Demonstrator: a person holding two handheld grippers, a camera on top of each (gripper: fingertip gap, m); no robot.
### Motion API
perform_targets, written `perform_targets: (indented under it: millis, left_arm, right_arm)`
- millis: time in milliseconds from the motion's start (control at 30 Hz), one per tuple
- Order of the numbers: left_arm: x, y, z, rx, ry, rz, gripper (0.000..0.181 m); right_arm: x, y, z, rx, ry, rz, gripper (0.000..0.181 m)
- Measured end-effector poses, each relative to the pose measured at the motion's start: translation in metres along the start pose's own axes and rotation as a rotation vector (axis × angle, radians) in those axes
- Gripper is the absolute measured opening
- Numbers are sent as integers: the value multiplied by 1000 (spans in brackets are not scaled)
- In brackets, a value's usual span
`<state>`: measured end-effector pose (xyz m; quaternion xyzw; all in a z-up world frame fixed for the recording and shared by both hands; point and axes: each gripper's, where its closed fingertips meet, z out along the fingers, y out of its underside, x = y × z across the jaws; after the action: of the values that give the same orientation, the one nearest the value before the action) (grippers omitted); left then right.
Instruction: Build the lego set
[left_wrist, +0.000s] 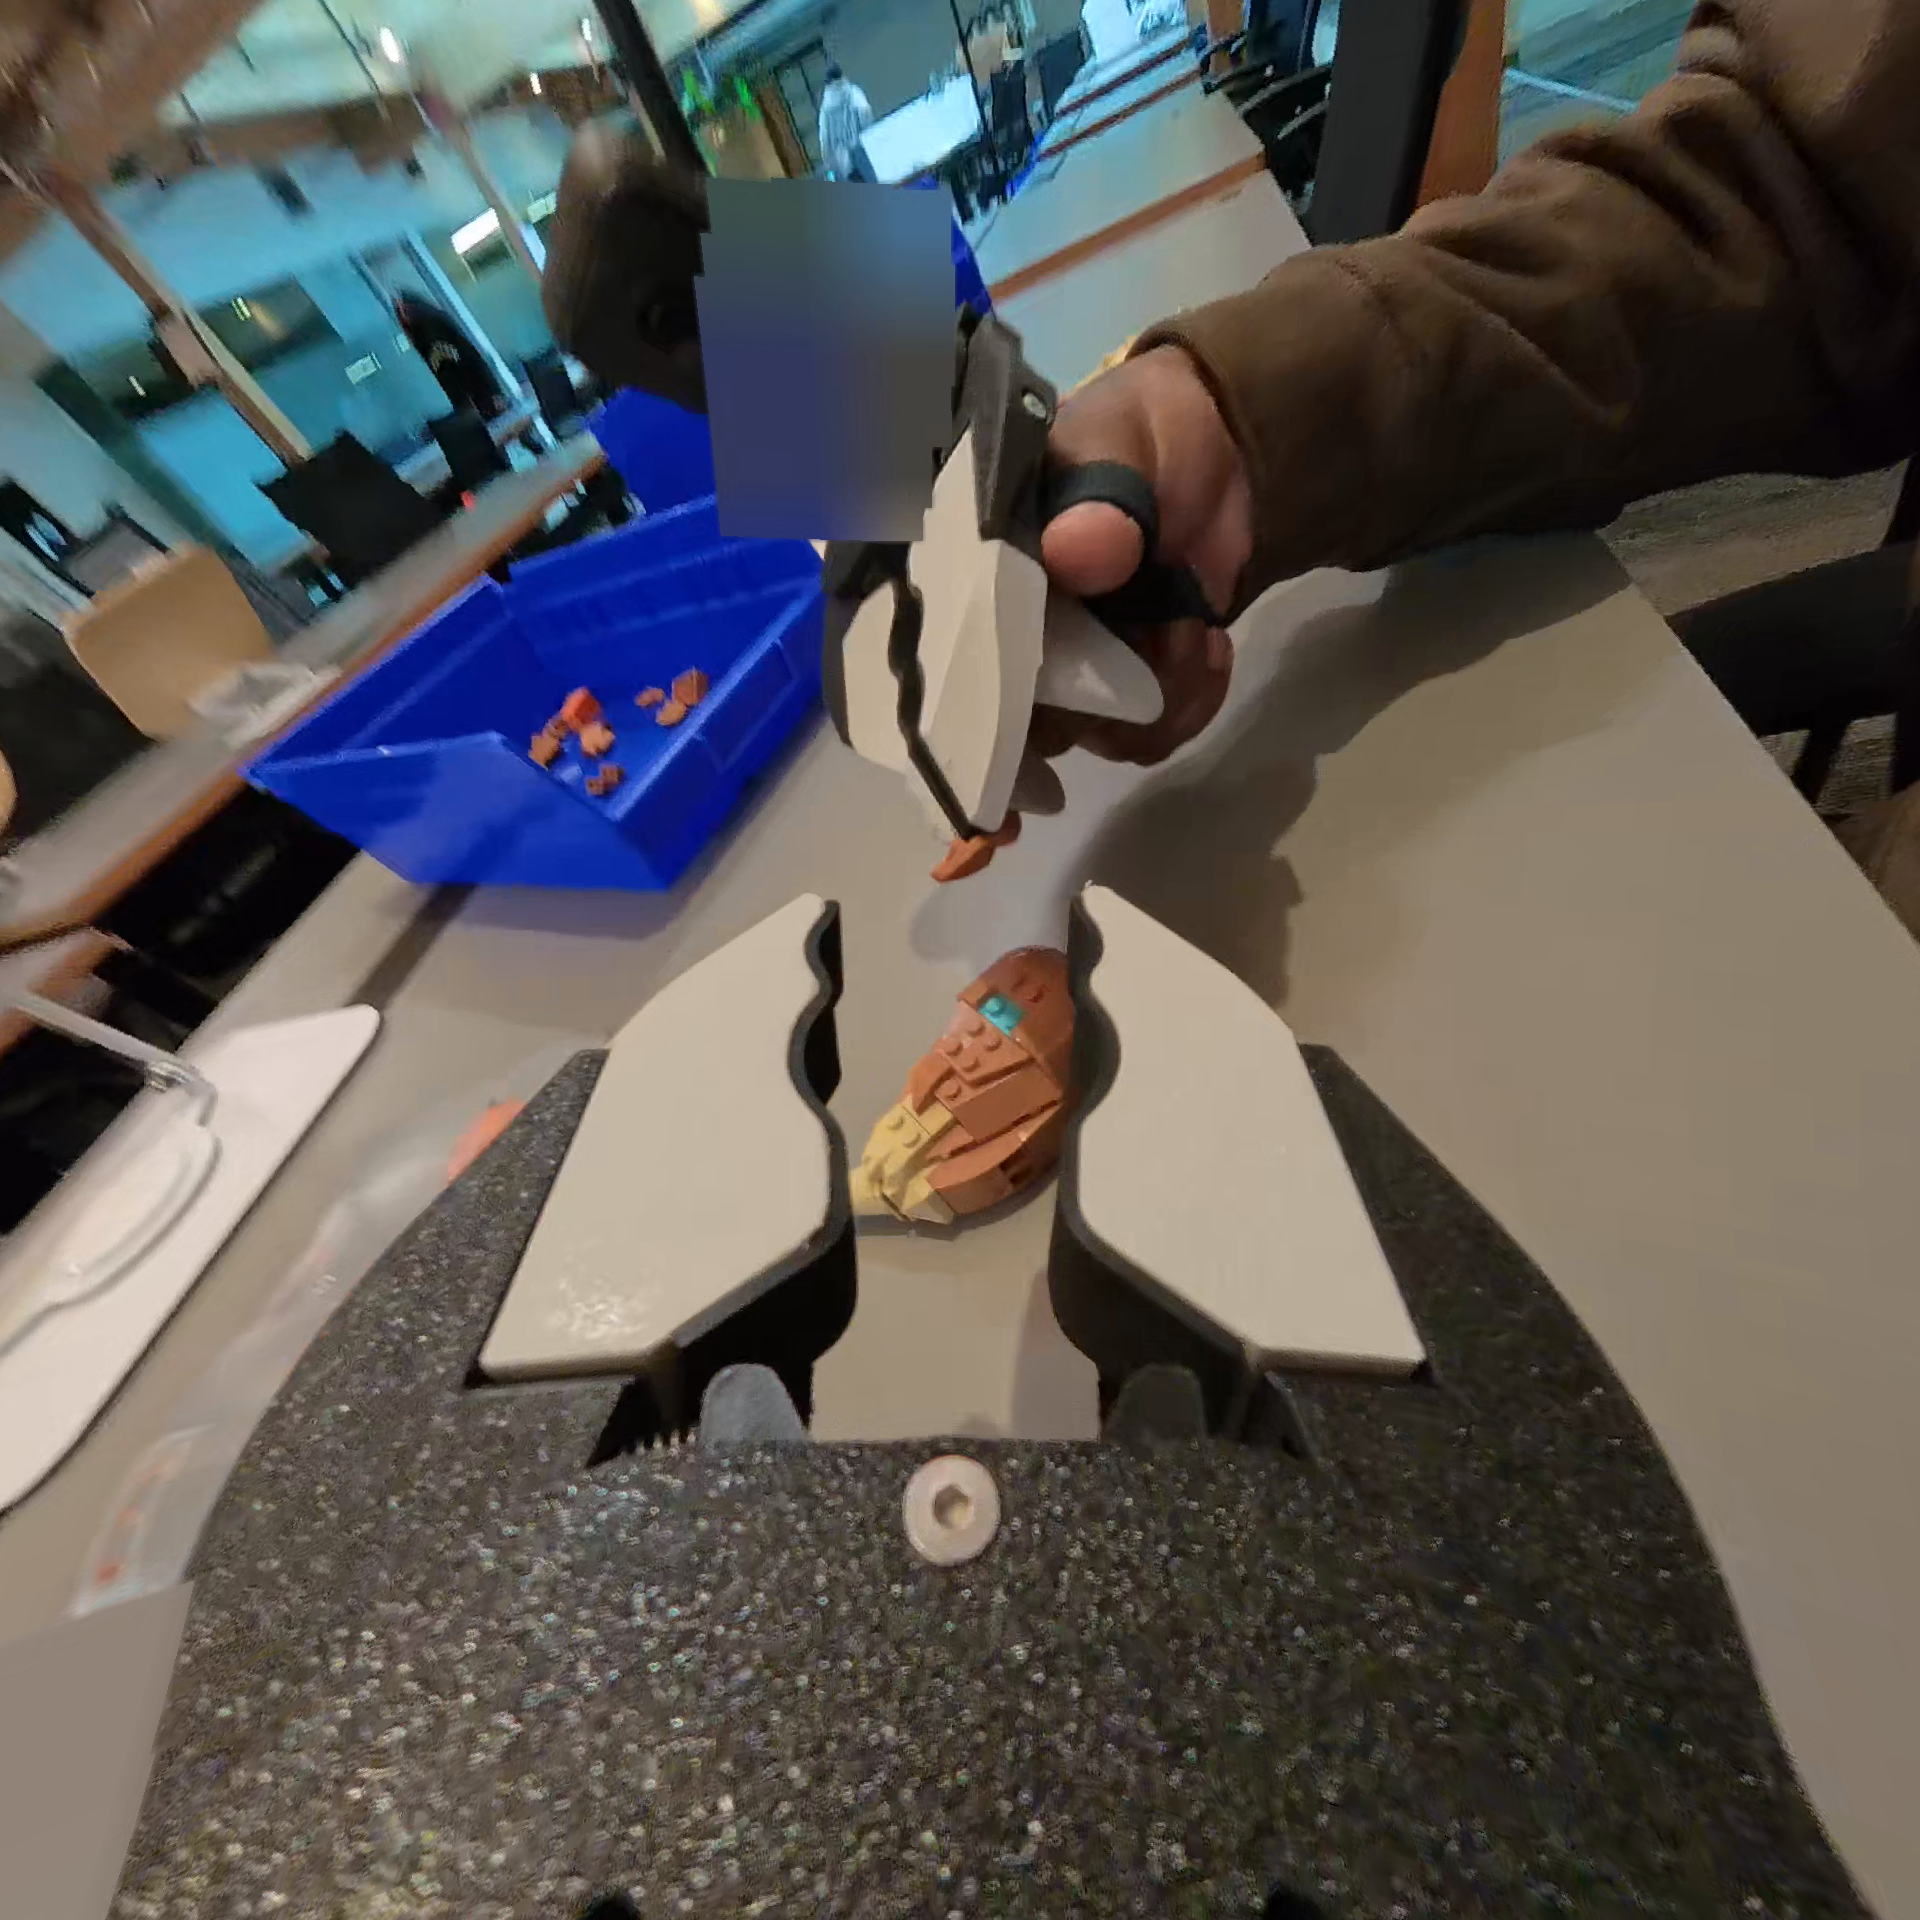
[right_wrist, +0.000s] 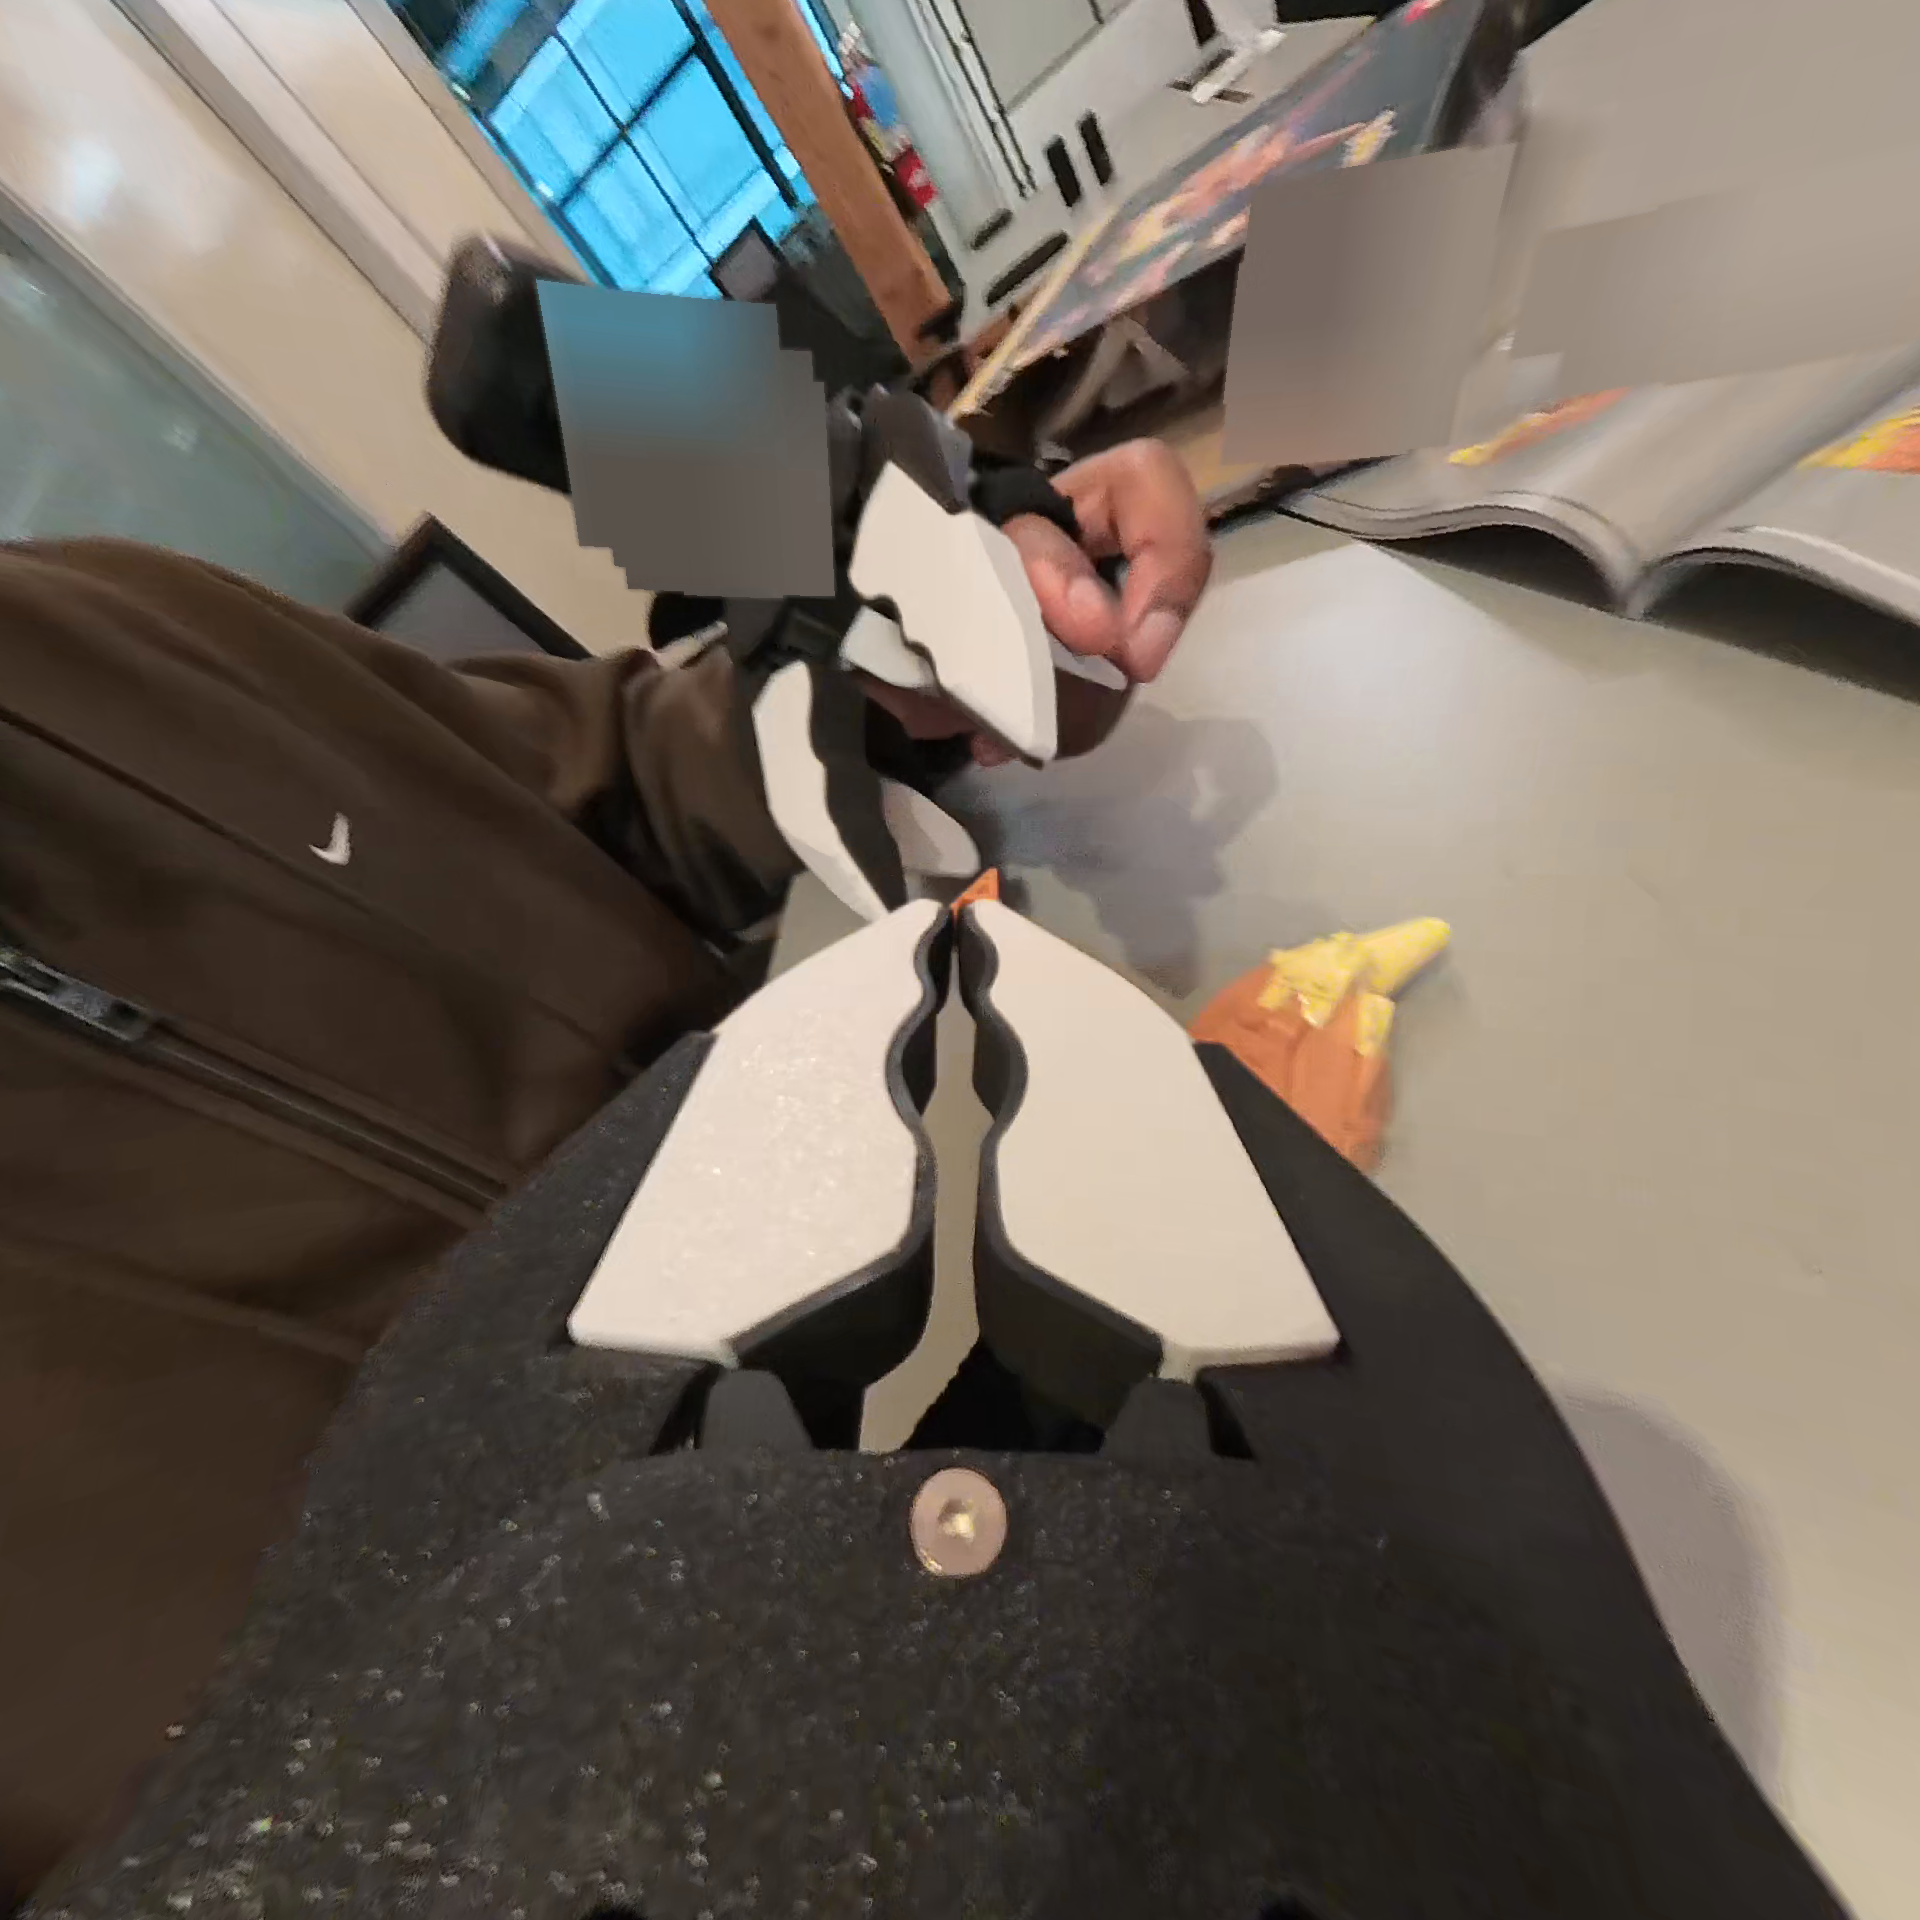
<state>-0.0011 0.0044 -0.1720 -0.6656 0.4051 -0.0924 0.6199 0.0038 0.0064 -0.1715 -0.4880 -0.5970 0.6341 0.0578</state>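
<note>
A: Which step is being done?

B: A small brown brick (left_wrist: 964, 854) is pinched at the very tips of the right gripper (left_wrist: 961, 831). It is held in the air, above the model (left_wrist: 982, 1091) and a bit past it. So a piece is likely being brought over to be pressed on.

A: Where is the model kept?

B: It is laid on the grey table (left_wrist: 1507, 1039). It is brown with a tan end and one small teal stud. The left gripper (left_wrist: 951, 1081) is spread wide around it. The right finger looks close to the model, but no squeeze is seen.

A: What is needed next?

B: Most likely the model must be held tight first. Then the brick must be lined up over the right studs and pushed down.

A: What is hard to see?

B: The brick's shape is mostly hidden by the fingers. In the right wrist view only an orange corner (right_wrist: 977, 891) is shown. The right spot on the model cannot be told. More brown bricks (left_wrist: 613, 722) are left in the blue bin (left_wrist: 468, 800), too small to sort out. The book (right_wrist: 1683, 520) is cut off at the edge.
</note>
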Motion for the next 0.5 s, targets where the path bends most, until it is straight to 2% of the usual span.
perform_targets:
  millis: [167, 500]
  left_arm:
    - [-1, -9, -14, 92, -60, 154, 33]
    - [9, -3, -17, 106, -35, 310, 25]
  right_arm:
    - [-9, -6, 15, 52, -121, 108, 1]
    - [-20, -5, 28, 60, -217, 166, 1]
